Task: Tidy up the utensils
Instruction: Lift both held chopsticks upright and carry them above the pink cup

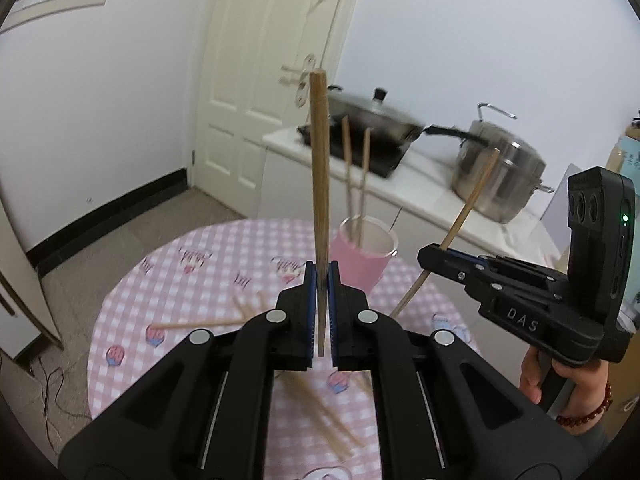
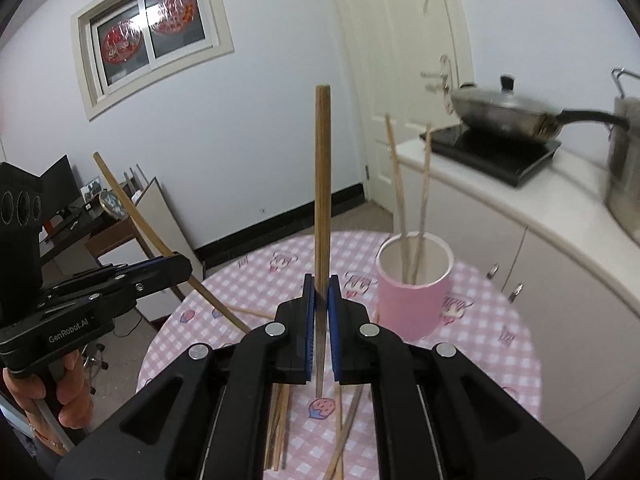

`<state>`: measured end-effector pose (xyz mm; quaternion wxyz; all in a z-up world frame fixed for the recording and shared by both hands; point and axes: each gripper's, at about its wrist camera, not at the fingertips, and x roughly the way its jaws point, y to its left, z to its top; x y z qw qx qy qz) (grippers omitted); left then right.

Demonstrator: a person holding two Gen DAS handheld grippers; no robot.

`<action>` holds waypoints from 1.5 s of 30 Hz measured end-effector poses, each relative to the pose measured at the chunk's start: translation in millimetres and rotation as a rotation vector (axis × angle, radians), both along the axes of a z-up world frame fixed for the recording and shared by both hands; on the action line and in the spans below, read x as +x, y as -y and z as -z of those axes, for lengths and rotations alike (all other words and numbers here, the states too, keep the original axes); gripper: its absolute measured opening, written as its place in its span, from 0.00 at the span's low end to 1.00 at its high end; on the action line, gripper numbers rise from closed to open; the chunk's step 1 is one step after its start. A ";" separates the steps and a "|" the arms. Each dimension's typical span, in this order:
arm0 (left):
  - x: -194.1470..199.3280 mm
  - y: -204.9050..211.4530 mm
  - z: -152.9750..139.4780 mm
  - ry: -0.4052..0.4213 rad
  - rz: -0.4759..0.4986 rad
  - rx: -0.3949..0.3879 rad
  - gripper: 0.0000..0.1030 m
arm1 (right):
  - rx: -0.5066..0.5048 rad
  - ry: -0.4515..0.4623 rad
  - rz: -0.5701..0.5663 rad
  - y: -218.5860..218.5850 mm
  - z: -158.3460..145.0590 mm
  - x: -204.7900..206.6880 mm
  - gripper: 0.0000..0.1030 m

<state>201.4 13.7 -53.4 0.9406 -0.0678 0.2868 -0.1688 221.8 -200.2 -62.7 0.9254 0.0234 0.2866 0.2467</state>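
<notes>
My left gripper (image 1: pixel 321 280) is shut on a brown wooden chopstick (image 1: pixel 320 168), held upright above the table. My right gripper (image 2: pixel 321 286) is shut on another wooden chopstick (image 2: pixel 322 184), also upright. The right gripper shows in the left wrist view (image 1: pixel 430 258) with its chopstick (image 1: pixel 460 224) slanting. The left gripper shows in the right wrist view (image 2: pixel 176 266) with its chopstick (image 2: pixel 132 216). A pink cup (image 1: pixel 366 260) (image 2: pixel 414 292) stands on the table with two chopsticks (image 2: pixel 408 200) in it. Several loose chopsticks (image 1: pixel 324 412) (image 2: pixel 280 424) lie on the tablecloth.
The round table has a pink checked cloth (image 1: pixel 168 292) (image 2: pixel 492 360). Behind it a white counter (image 1: pixel 424 188) carries a lidded wok on a hob (image 1: pixel 372 116) and a steel pot (image 1: pixel 500 176). A white door (image 1: pixel 264 72) is at the back.
</notes>
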 end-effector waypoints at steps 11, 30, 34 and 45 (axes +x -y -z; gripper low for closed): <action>17.5 36.2 -51.3 0.147 0.006 -0.038 0.06 | -0.042 0.176 0.094 20.0 -45.9 6.5 0.05; 100.3 84.3 -14.2 0.203 -0.006 -0.017 0.06 | -0.057 0.252 0.183 28.7 -17.7 59.6 0.05; 110.4 84.5 0.2 0.169 -0.007 -0.018 0.06 | -0.060 0.225 0.187 28.2 -9.0 63.9 0.05; 115.1 86.1 21.1 0.118 0.009 0.010 0.06 | -0.049 0.174 0.190 33.7 7.9 66.5 0.05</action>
